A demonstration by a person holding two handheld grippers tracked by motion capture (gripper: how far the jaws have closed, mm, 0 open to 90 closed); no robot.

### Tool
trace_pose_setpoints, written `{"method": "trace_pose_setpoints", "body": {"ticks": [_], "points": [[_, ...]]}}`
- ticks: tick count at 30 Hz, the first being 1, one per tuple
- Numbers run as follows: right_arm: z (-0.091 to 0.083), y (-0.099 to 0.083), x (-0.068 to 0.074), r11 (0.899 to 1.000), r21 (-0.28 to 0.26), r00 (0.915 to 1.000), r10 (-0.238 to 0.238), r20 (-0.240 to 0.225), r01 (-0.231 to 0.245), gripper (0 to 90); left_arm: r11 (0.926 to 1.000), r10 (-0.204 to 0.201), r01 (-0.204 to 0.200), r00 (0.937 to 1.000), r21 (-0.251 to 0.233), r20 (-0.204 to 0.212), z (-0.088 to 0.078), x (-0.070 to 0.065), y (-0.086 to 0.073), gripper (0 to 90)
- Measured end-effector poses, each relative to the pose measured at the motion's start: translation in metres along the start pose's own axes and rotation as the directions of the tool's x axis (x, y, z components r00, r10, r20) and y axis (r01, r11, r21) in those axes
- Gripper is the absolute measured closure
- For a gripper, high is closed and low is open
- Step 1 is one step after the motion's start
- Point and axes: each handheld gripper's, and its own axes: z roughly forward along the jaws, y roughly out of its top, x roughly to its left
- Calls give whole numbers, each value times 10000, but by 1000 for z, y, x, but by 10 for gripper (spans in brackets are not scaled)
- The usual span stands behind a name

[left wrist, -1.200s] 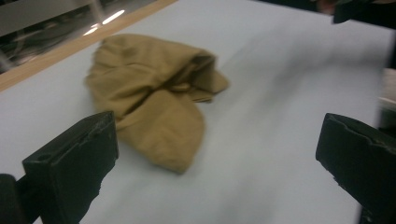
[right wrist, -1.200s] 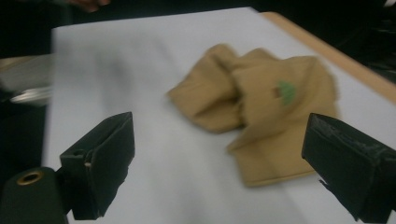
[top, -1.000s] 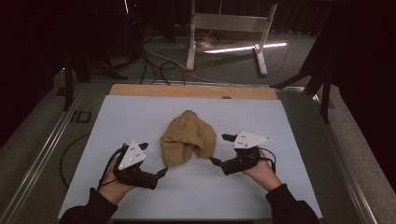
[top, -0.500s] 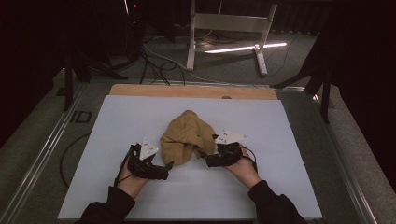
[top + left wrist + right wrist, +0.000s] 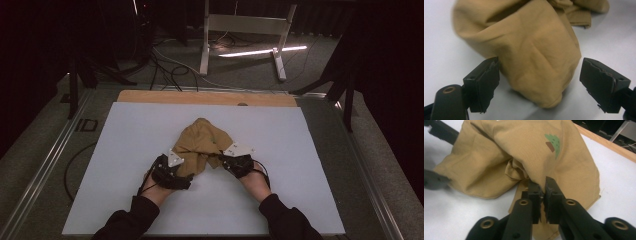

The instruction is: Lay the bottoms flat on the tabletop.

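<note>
A crumpled tan cloth (image 5: 200,142) with a small green and brown tree print (image 5: 552,143) lies mid-table. My left gripper (image 5: 187,174) is at its near left corner. In the left gripper view its jaws (image 5: 540,82) stand open on either side of a thick fold of the cloth (image 5: 534,57); they have just been closing and the right pad is still apart from it. My right gripper (image 5: 223,161) is at the near right side. Its jaws (image 5: 543,192) have just closed and are shut on a fold of the cloth's edge.
The cloth rests on a white board (image 5: 125,150) with a wooden strip (image 5: 205,97) along its far edge. Metal rails (image 5: 45,165) run along the table's sides. Behind the table are a metal stand (image 5: 245,30) and floor cables (image 5: 165,65).
Both hands have moved inward and down onto the cloth's near corners. The right jaws went from wide open to shut on the cloth. The left jaws now straddle a fold.
</note>
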Motion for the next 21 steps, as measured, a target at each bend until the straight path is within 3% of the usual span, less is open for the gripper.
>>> {"method": "trace_pose_setpoints", "body": {"ticks": [5,11,14,21], "points": [[-6,2,-6,9996,-225,9998,158,128,-155,866,9998,174,-175,9995,-26,-280,6,0,1,325],[-14,2,-17,9986,-431,9989,325,347,-310,865,9995,166,-177,9991,-259,-400,5,9,2,652],[-18,1,-23,9982,-485,9980,377,512,-353,865,9987,258,-290,9970,-429,-729,1,15,5,807],[-33,-4,-37,9964,-658,9960,585,680,-541,866,9943,445,-580,9882,-891,-1465,-22,32,14,858]]}}
